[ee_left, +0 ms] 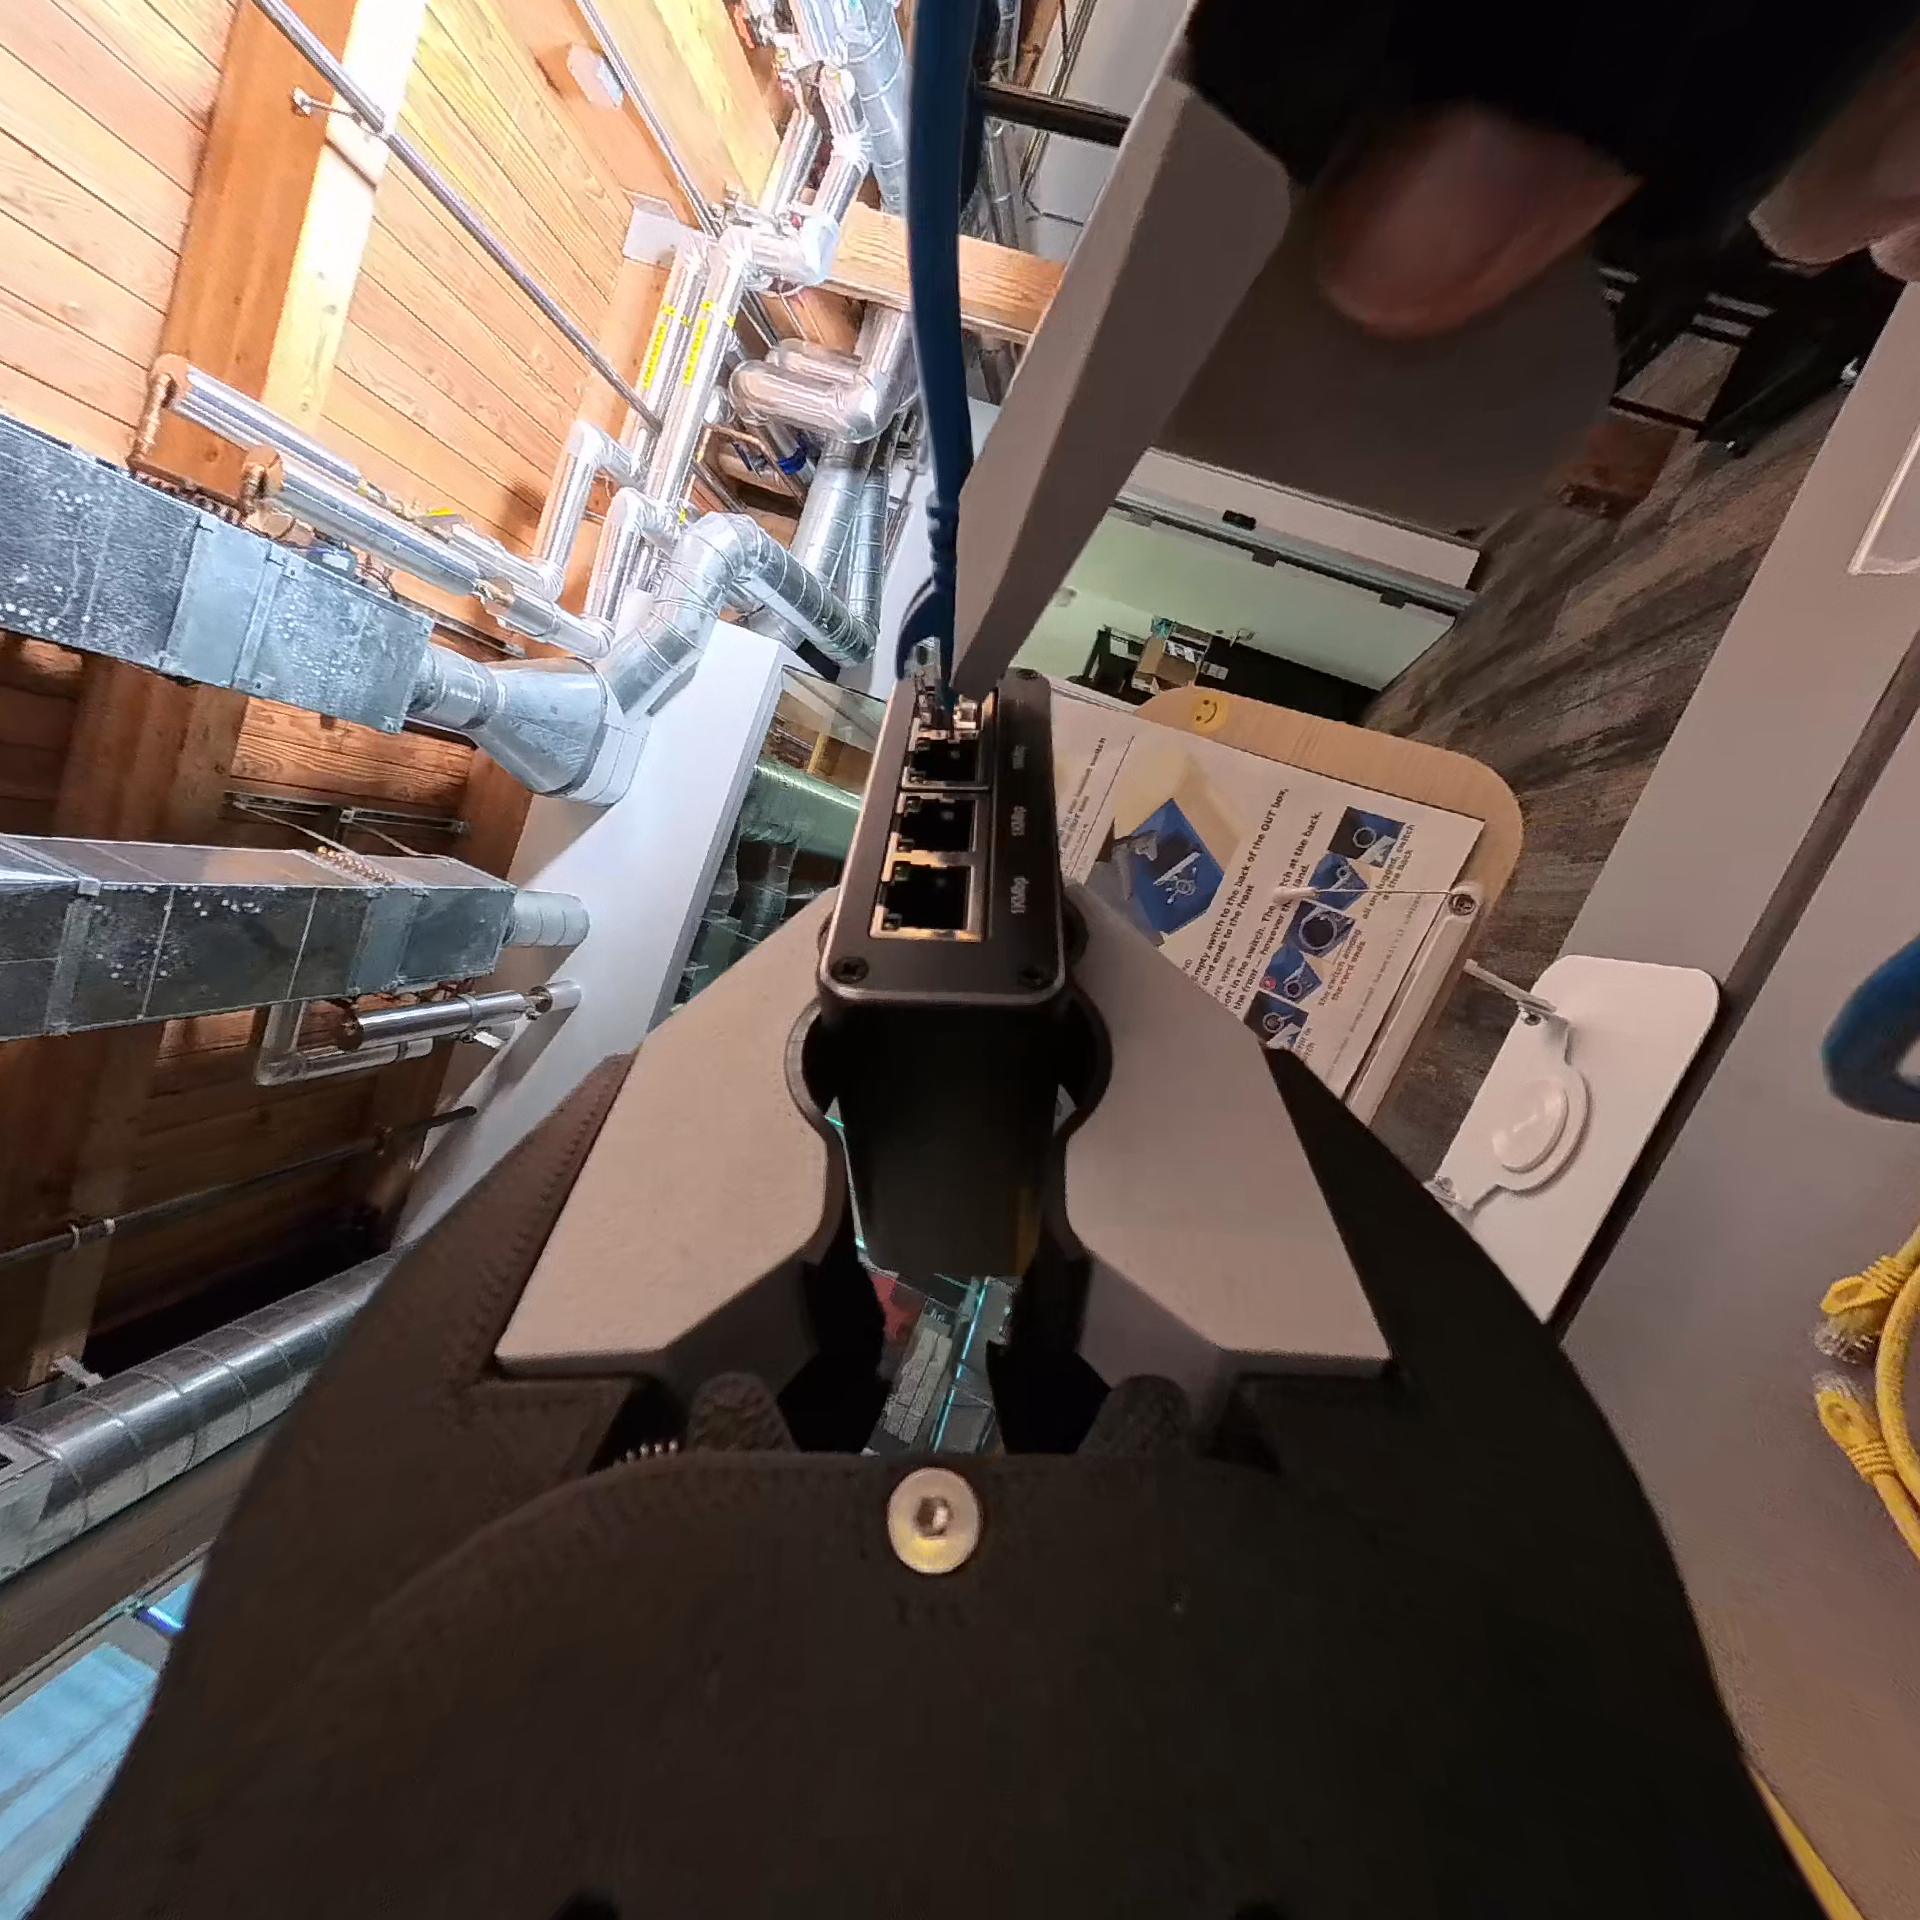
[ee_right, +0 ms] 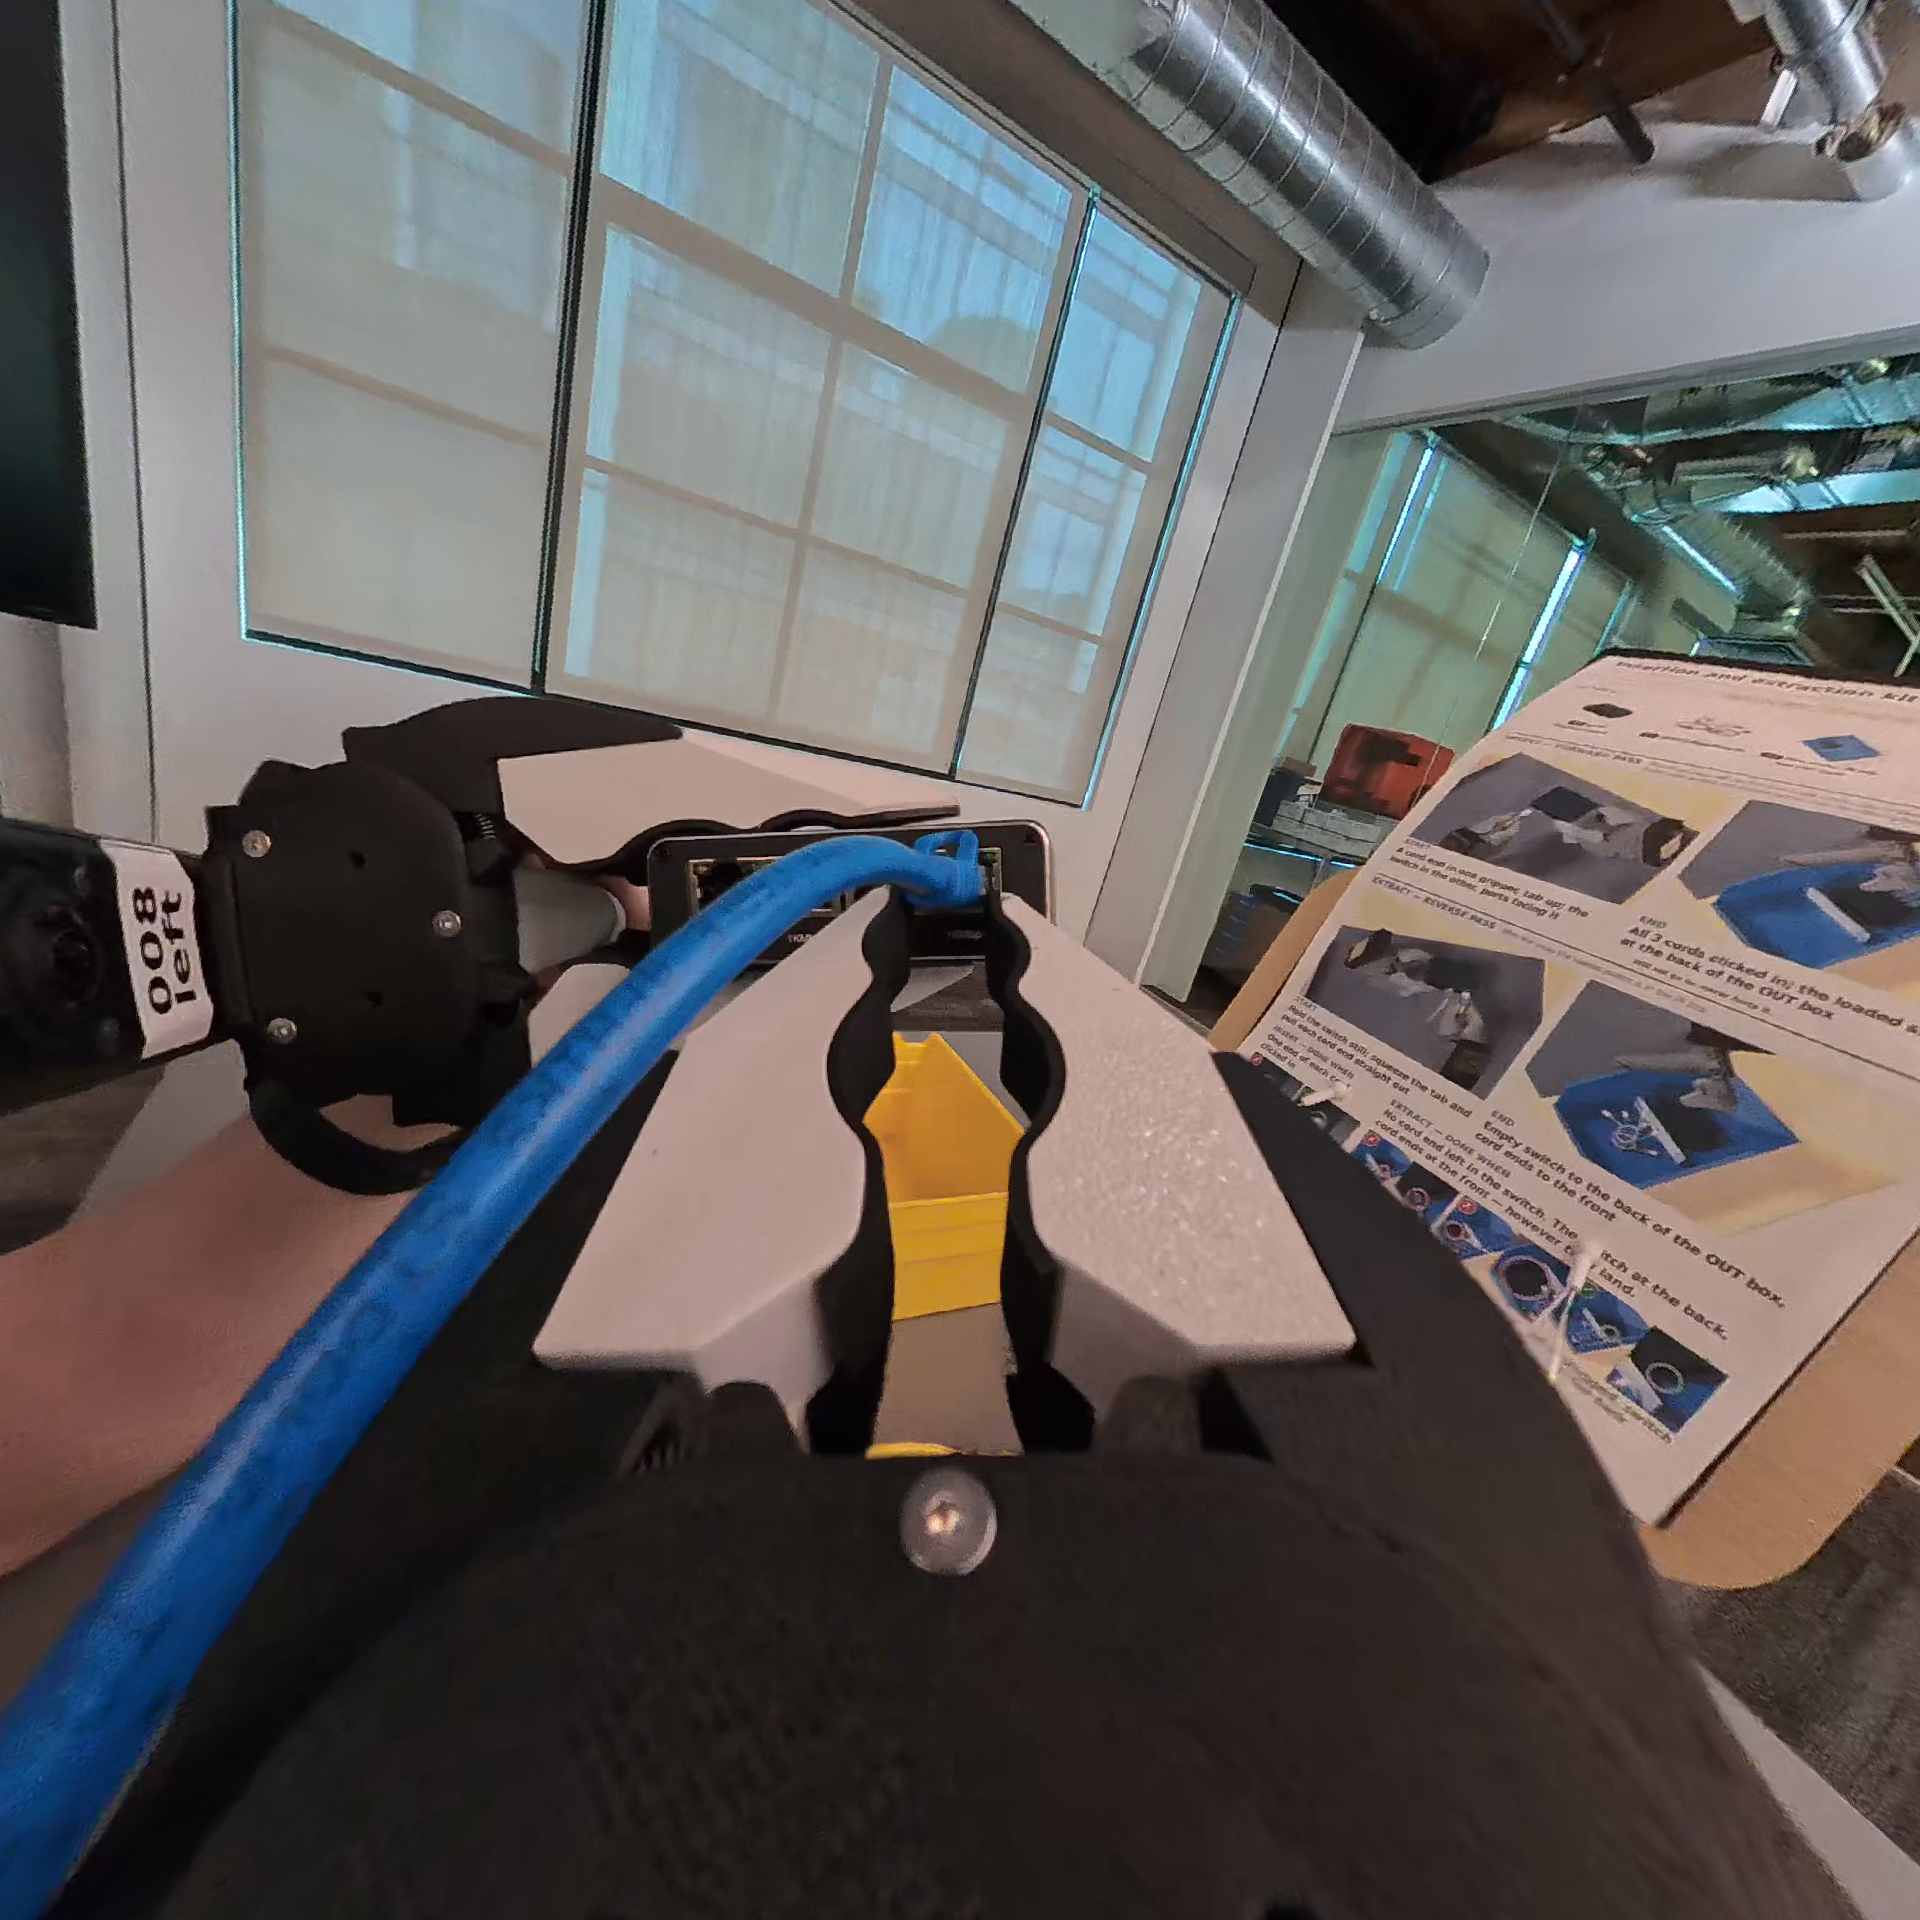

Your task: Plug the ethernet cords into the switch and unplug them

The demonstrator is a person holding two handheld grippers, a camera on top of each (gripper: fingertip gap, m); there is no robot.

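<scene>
Left gripper (ee_left: 951, 997) is clamping the switch (ee_left: 940, 935) across its narrow sides. Switch's long axis is running straight out along the fingers, port face pointing away from the camera toward the right gripper (ee_right: 940, 914). Black metal box, ports in a row; the near two are sitting empty. Right gripper is pinching the blue cord (ee_right: 540, 1081) at its plug, right at the farthest port; can't tell if it's seated. Cord is looping back past the right gripper. Yellow cords (ee_left: 1870, 1382) are lying on the table, well apart.
</scene>
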